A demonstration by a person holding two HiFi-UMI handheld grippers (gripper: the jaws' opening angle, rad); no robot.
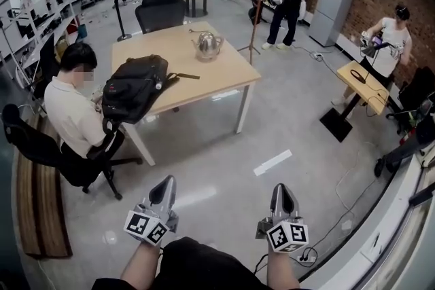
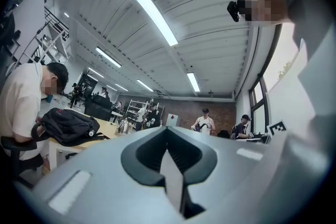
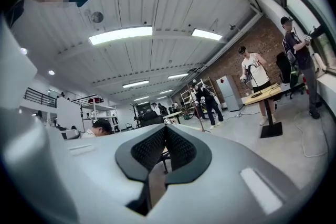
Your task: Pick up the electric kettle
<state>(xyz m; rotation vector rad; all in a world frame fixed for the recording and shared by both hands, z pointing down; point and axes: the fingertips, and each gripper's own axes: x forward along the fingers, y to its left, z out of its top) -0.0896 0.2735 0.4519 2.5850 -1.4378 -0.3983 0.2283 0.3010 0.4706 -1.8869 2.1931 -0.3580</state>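
The silver electric kettle (image 1: 207,45) stands on the far part of a light wooden table (image 1: 224,75), well ahead of me. It shows small in the left gripper view (image 2: 124,126). My left gripper (image 1: 165,188) and right gripper (image 1: 283,195) are held low in front of me over the floor, side by side, far short of the table. Both are shut with nothing between the jaws. In the left gripper view the left gripper (image 2: 167,130) points toward the table; in the right gripper view the right gripper (image 3: 165,130) points toward it too.
A black backpack (image 1: 133,85) lies on the table's near left end, where a seated person (image 1: 73,109) works in a black chair. Another black chair (image 1: 162,9) stands behind the table. A tripod stand (image 1: 254,10) rises at its right; people stand further back and right.
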